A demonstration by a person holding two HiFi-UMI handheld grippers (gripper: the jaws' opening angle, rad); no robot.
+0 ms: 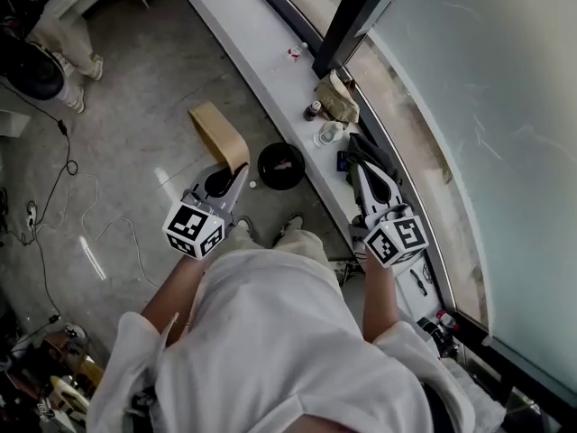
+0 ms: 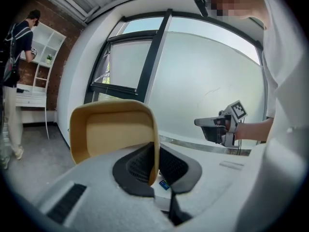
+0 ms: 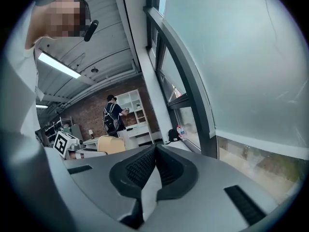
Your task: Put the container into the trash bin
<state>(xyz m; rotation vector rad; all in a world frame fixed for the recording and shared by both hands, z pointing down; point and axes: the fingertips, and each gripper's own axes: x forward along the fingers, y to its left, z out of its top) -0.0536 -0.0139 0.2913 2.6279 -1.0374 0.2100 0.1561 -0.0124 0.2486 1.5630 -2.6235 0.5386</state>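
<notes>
Left gripper (image 1: 225, 175) clamped on the container (image 1: 219, 133) by its wall: carry step.
Next I must centre it over the trash bin (image 1: 280, 166) on the floor (image 1: 135, 106), then open.

No legible txt, brands or nos. anywhere. Only signs: b/w square code markers on left cube (image 1: 194, 231) & right cube (image 1: 397, 240), no letters on them.

Tan container (image 1: 219, 133) in the left claw (image 1: 236, 171), near the black trash bin (image 1: 280, 165); right claw (image 1: 361, 153) over the white ledge (image 1: 261, 52).
</notes>
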